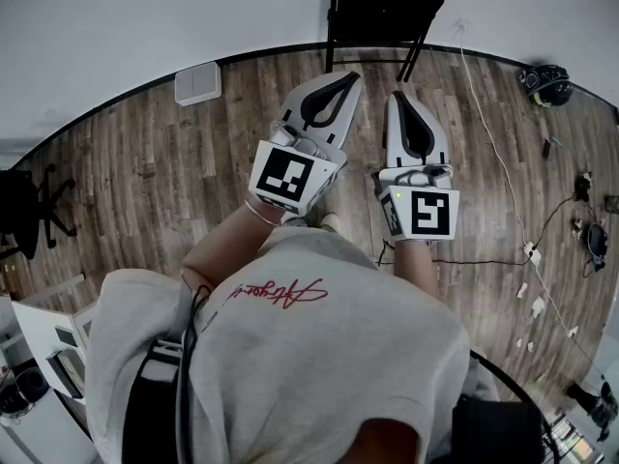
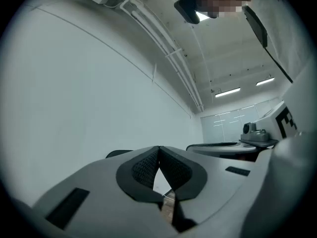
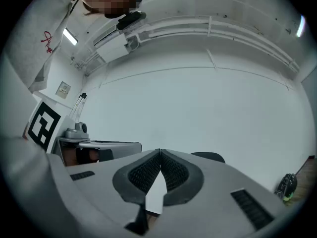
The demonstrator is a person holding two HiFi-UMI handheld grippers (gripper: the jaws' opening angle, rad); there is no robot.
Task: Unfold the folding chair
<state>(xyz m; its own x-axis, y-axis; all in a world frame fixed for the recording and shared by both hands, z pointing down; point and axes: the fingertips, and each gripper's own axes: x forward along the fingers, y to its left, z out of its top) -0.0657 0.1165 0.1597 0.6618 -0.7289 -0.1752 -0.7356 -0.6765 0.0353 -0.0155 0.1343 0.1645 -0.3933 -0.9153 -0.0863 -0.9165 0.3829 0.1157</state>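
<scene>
A black folding chair (image 1: 382, 13) stands against the white wall at the far end of the wooden floor, in the head view. Its seat looks tipped up flat against the back. My left gripper (image 1: 350, 78) points toward it from the near left, jaws shut with nothing between them. My right gripper (image 1: 398, 97) is held beside it, also shut and empty. Both stop short of the chair. In the left gripper view my left gripper (image 2: 158, 148) shows tips touching, with a dark edge of the chair (image 2: 119, 153) behind. The right gripper (image 3: 159, 151) likewise shows closed tips and the chair's top (image 3: 208, 156).
A white box (image 1: 197, 84) sits on the floor by the wall at left. A white cable (image 1: 493, 133) runs along the floor at right, past a dark device (image 1: 546, 83) and small scattered items. An office chair (image 1: 24, 206) stands at far left. My own torso fills the lower frame.
</scene>
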